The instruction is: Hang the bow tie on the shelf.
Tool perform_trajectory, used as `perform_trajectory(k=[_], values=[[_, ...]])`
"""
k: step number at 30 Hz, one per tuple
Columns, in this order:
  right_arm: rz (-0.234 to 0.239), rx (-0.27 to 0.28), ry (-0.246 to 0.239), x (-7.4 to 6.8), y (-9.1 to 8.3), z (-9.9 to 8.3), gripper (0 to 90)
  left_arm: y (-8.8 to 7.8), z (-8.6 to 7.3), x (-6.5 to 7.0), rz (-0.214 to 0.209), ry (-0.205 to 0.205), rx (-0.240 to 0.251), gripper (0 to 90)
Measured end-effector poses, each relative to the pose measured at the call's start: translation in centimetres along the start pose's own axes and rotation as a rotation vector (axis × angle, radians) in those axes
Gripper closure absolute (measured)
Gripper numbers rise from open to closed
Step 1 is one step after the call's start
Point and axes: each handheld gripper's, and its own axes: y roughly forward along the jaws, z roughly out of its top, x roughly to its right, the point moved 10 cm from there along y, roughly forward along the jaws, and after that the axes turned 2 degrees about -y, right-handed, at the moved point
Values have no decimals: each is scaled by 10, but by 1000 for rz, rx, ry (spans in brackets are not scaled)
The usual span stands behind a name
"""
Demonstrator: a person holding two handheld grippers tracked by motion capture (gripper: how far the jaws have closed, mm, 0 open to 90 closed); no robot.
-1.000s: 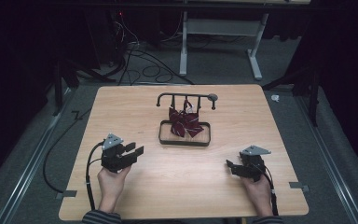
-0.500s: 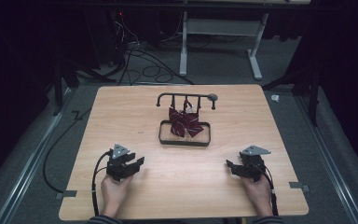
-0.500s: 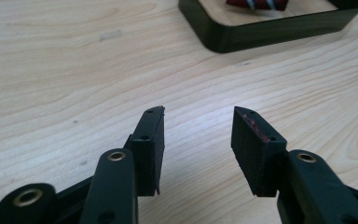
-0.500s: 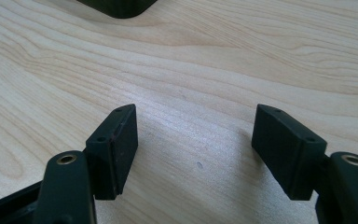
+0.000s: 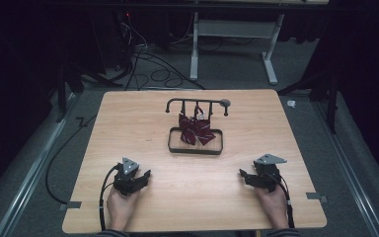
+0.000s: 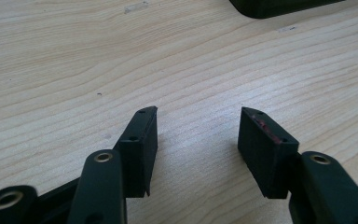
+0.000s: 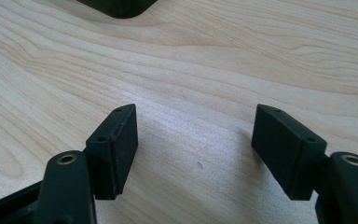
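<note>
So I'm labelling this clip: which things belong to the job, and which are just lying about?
In the job:
bow tie
black tray
hook rack
left gripper, open
right gripper, open

Lying about:
floor cables
white scrap on the floor

- A dark red bow tie (image 5: 196, 130) with thin pale stripes, its loops crumpled and spread, lies partly in the tray and leans up against the rack. It sits well ahead of both grippers, to the right of the left gripper (image 5: 140, 178) and to the left of the right gripper (image 5: 245, 177).
- A shallow black oblong tray (image 5: 195, 149) with rounded corners lies flat on the table, well apart from both grippers.
- A black rack (image 5: 197, 103) with short hanging hooks stands upright behind the tray, farthest from the grippers.
</note>
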Motion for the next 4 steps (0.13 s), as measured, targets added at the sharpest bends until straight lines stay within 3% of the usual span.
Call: perform_trajectory(k=[4], values=[[0, 0, 0, 0, 0, 0, 326, 0, 0, 0, 2, -6, -3, 436]])
